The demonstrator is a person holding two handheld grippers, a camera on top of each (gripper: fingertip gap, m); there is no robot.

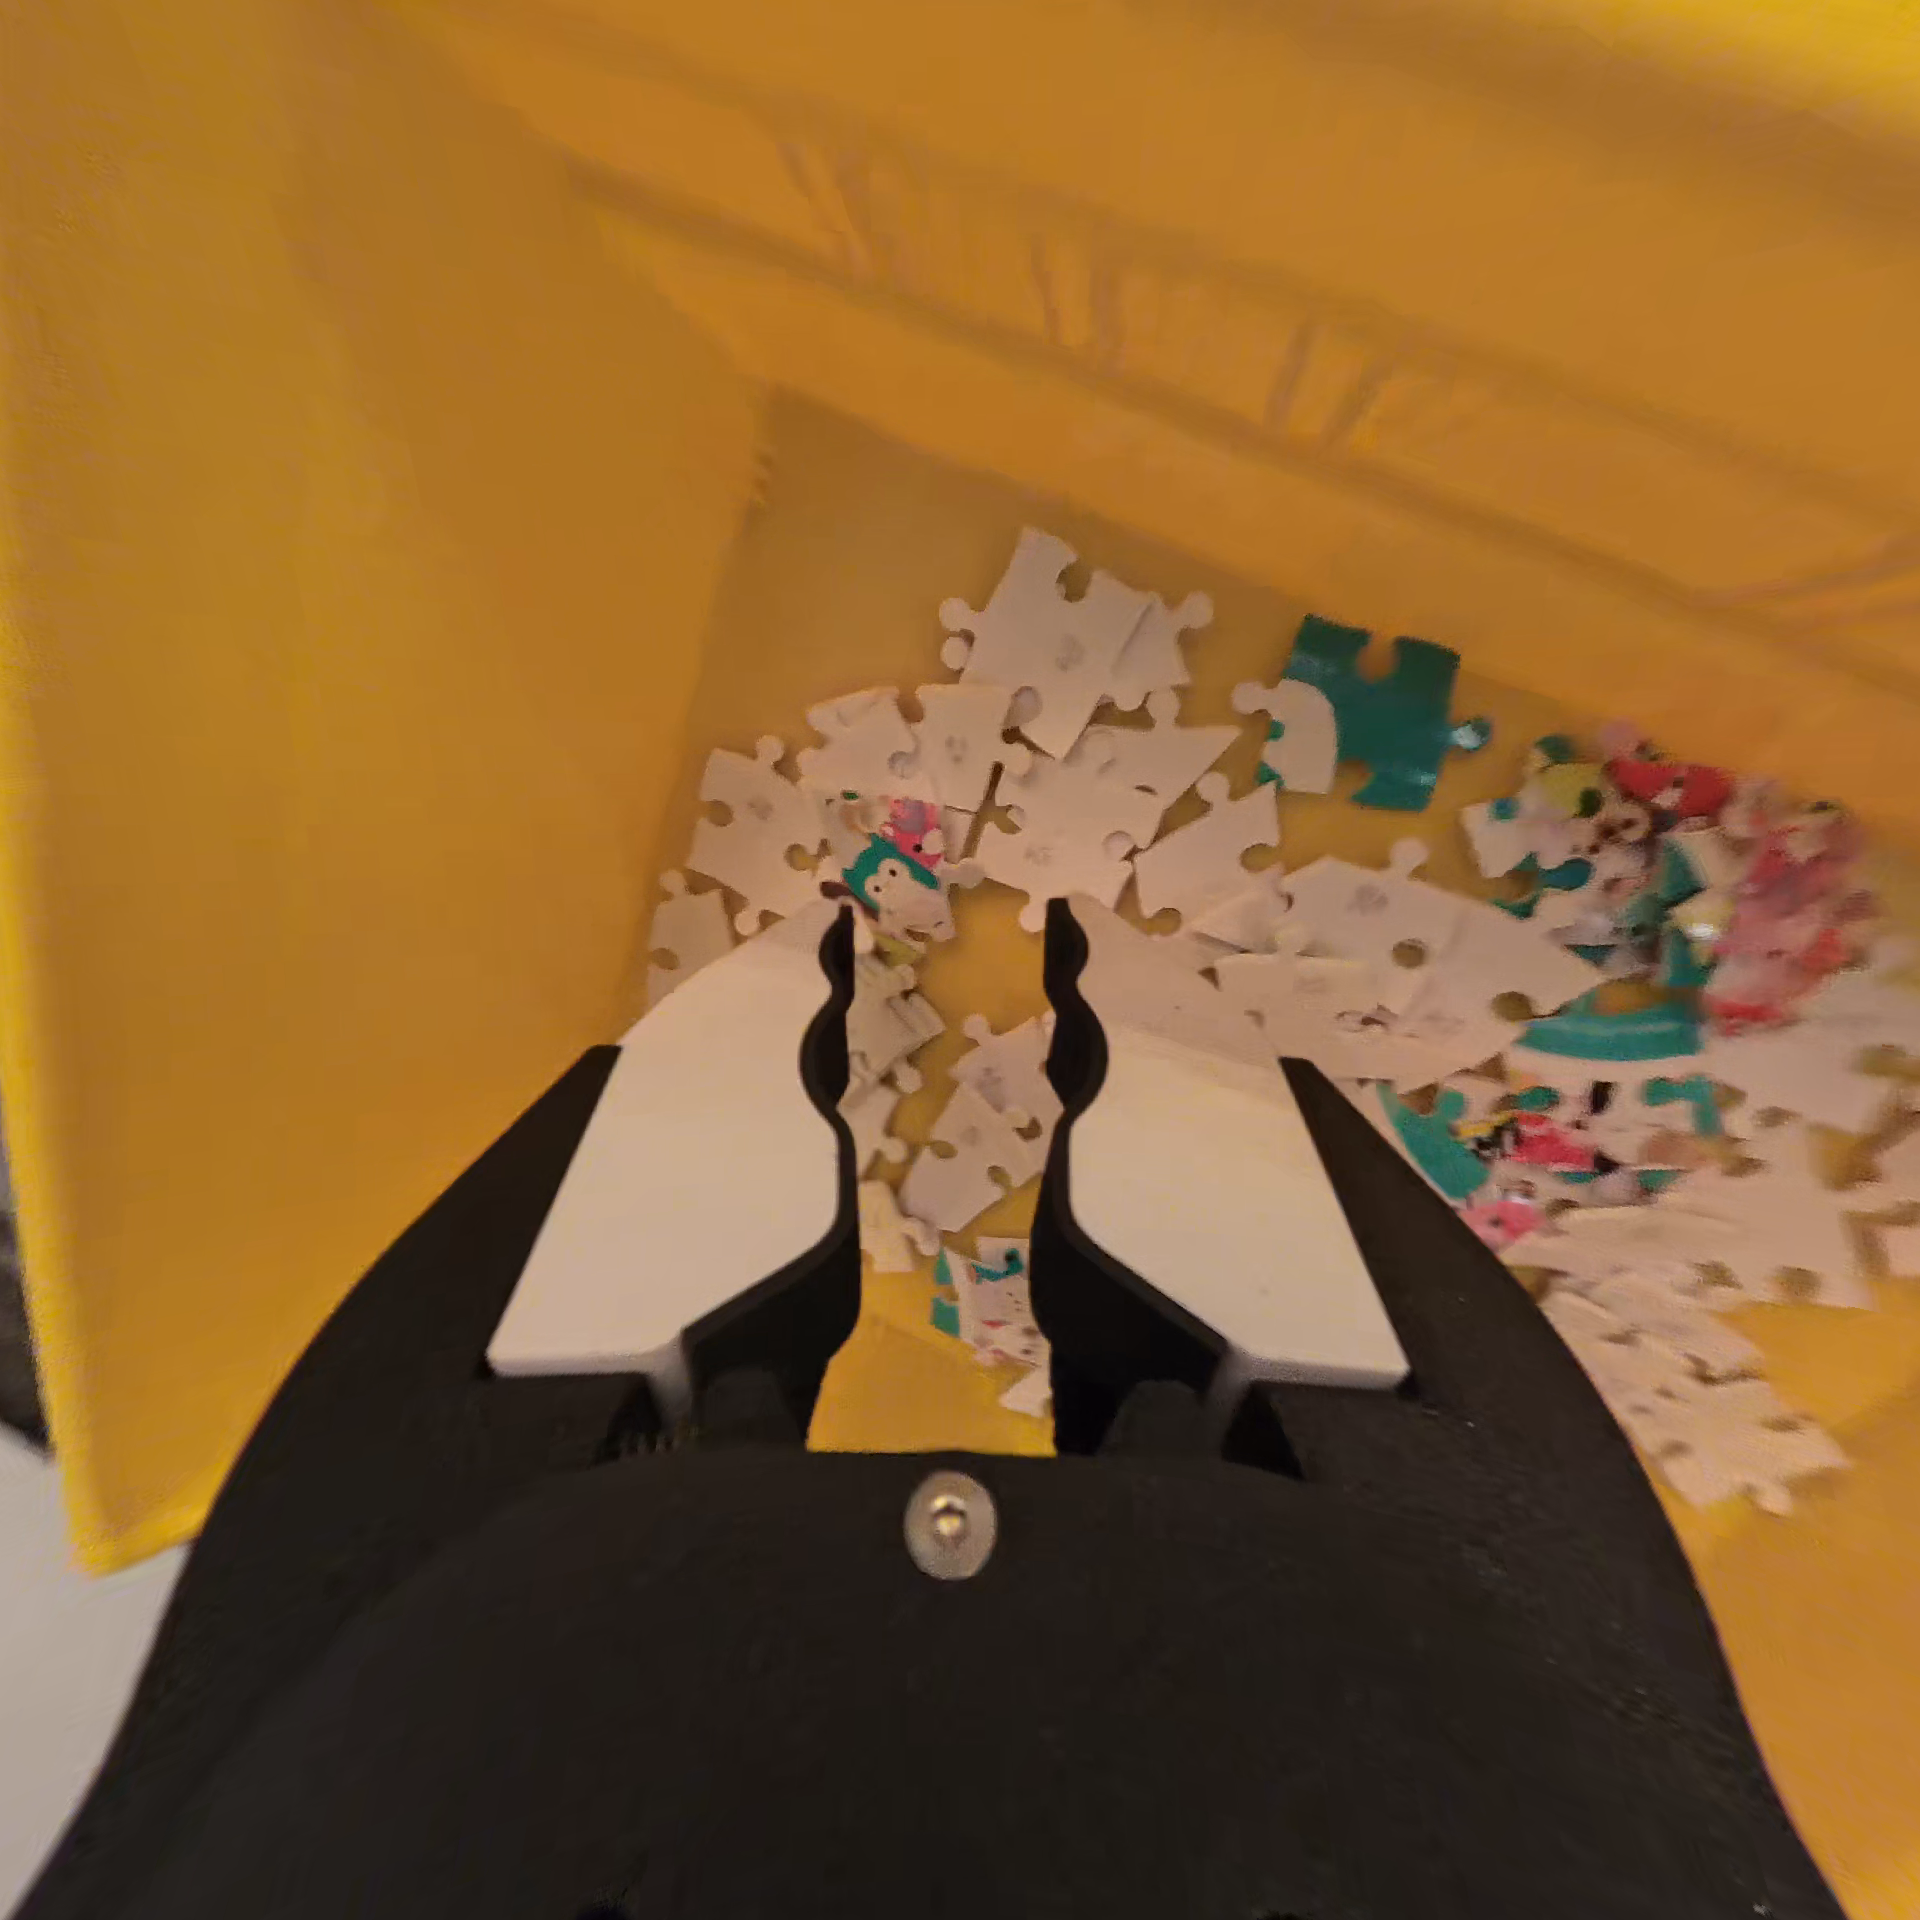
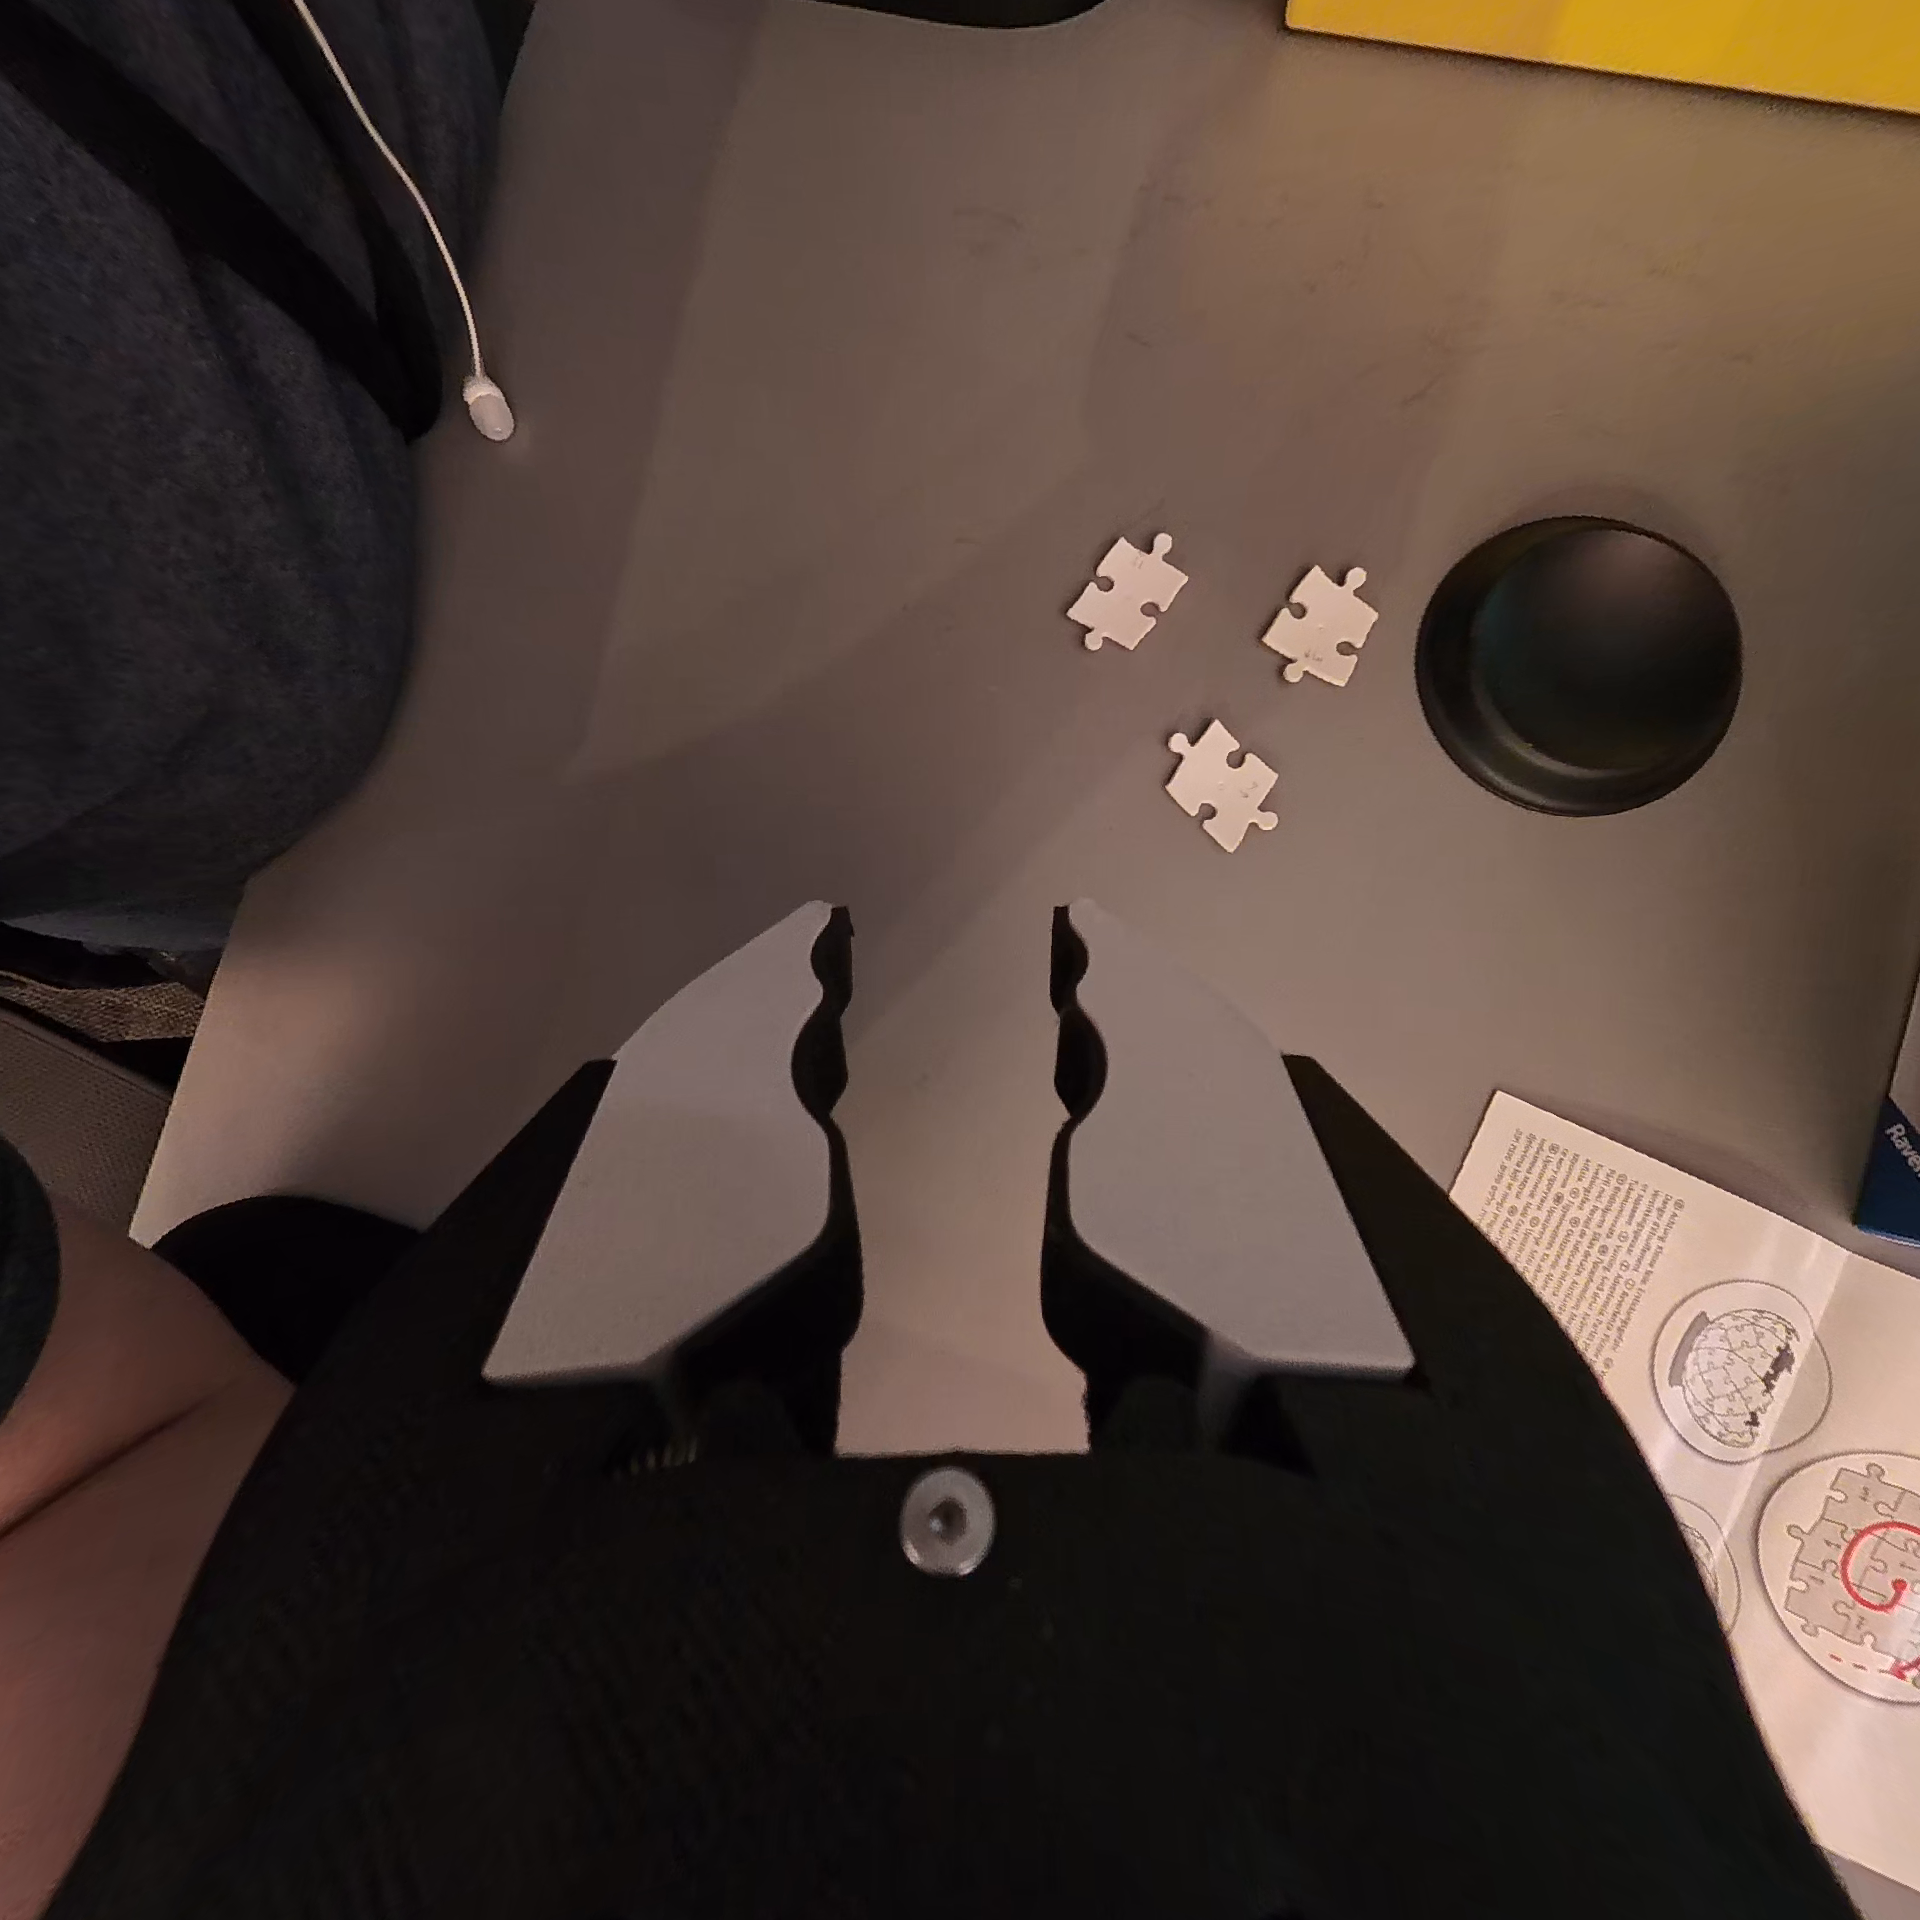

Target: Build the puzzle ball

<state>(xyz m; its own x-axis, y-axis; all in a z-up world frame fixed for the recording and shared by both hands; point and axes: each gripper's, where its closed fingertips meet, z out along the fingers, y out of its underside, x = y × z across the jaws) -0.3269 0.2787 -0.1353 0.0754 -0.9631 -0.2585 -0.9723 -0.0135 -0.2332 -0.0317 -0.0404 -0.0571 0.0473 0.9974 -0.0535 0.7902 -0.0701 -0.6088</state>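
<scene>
In the left wrist view, a heap of puzzle pieces (image 1: 1132, 810) lies inside a yellow box (image 1: 416, 623), most white side up, some showing teal and pink pictures (image 1: 1683, 894). My left gripper (image 1: 951, 914) is open and empty, its tips just over the heap beside a colourful piece (image 1: 899, 883). In the right wrist view, three white pieces (image 2: 1127, 592) (image 2: 1320, 623) (image 2: 1224, 784) lie apart on the grey table (image 2: 831, 520). My right gripper (image 2: 951, 920) is open and empty, above the table short of them.
A black round stand (image 2: 1579, 665) sits right of the three pieces. A printed instruction sheet (image 2: 1704, 1382) lies at the right, a blue box corner (image 2: 1896, 1143) beside it. A yellow box edge (image 2: 1621, 52) is at the top right. A person's dark sleeve (image 2: 177, 520) is on the left. My hands' fingertips stand some 45 centimeters from each other.
</scene>
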